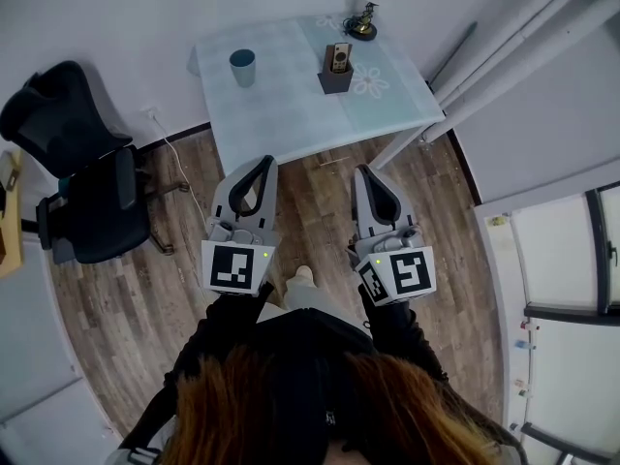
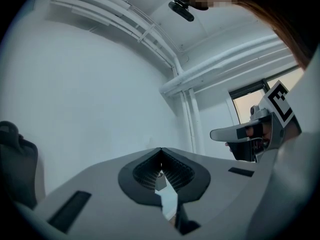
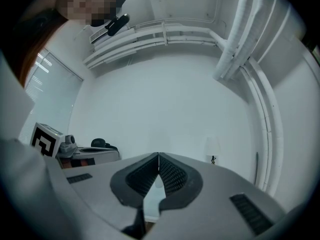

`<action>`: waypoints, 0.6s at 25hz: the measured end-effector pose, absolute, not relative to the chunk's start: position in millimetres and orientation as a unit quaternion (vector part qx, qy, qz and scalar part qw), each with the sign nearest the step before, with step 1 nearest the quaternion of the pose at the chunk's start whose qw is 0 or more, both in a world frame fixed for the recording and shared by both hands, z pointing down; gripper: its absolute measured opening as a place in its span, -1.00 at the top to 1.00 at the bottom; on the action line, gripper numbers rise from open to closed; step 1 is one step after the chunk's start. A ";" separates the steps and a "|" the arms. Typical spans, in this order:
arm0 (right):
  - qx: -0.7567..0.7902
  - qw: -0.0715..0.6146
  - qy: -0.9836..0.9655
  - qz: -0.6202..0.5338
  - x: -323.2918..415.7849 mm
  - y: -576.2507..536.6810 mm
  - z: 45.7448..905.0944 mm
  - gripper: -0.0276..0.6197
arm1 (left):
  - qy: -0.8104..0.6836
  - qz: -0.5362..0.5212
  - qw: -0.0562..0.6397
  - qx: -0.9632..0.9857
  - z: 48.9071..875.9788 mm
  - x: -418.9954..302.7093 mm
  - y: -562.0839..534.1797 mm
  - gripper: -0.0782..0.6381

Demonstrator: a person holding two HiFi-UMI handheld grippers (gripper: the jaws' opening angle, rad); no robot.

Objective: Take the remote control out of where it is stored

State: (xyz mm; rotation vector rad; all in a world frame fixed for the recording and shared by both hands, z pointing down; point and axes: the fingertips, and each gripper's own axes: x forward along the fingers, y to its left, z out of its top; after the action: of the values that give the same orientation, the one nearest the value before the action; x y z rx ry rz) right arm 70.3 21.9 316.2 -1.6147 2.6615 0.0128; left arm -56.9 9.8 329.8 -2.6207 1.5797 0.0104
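A remote control (image 1: 339, 58) stands upright in a dark holder box (image 1: 335, 78) on the pale table (image 1: 291, 95) at the far side of the head view. My left gripper (image 1: 263, 161) and my right gripper (image 1: 361, 170) hover side by side over the wooden floor, short of the table's near edge. Both are shut with nothing between their jaws. In the left gripper view the jaws (image 2: 161, 151) meet tip to tip, and the right gripper (image 2: 240, 132) shows at the right. The right gripper view has its own jaws (image 3: 158, 155) closed too.
A teal cup (image 1: 242, 67) stands on the table's left part and a small brass ornament (image 1: 363, 23) at its back edge. A black office chair (image 1: 82, 187) sits to the left on the floor. White pipes and a window run along the right wall.
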 end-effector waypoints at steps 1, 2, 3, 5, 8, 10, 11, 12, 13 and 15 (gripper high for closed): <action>-0.518 0.015 0.855 0.003 72.5 18.6 317.3 0.87 | 0.516 0.003 0.041 -0.855 330.7 -54.2 6.6 0.78; -0.516 0.016 0.856 0.001 74.4 15.2 318.6 0.87 | 0.517 0.001 0.040 -0.855 332.0 -51.5 3.5 0.78; -0.514 0.016 0.857 -0.001 75.8 11.8 319.7 0.87 | 0.518 0.000 0.039 -0.855 333.2 -49.0 0.6 0.78; -0.509 0.019 0.861 -0.004 77.4 5.1 321.0 0.87 | 0.520 -0.002 0.037 -0.853 334.7 -44.9 -4.2 0.78; -0.500 0.023 0.866 -0.004 79.5 -5.9 321.2 0.87 | 0.527 -0.005 0.040 -0.849 334.5 -41.4 -11.5 0.78; -0.495 0.025 0.868 -0.006 81.4 -13.2 322.0 0.87 | 0.532 -0.007 0.043 -0.845 334.0 -40.0 -16.6 0.78; -0.493 0.026 0.870 -0.007 82.0 -16.0 322.9 0.87 | 0.535 -0.010 0.044 -0.844 334.4 -39.9 -18.4 0.78; -0.490 0.026 0.871 -0.008 82.1 -18.7 323.4 0.87 | 0.538 -0.014 0.043 -0.842 335.2 -40.0 -20.2 0.78; -0.488 0.027 0.872 -0.008 82.0 -21.7 323.2 0.87 | 0.540 -0.017 0.043 -0.840 335.4 -40.2 -22.4 0.78; -0.484 0.030 0.875 -0.007 82.4 -27.6 321.4 0.87 | 0.545 -0.018 0.044 -0.837 333.6 -40.0 -27.5 0.78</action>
State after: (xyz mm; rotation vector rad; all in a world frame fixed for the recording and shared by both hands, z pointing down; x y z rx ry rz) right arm 82.4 -27.6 321.4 -1.4914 2.6976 -0.0216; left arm -40.0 -27.5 333.6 -2.5582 1.6650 -0.0558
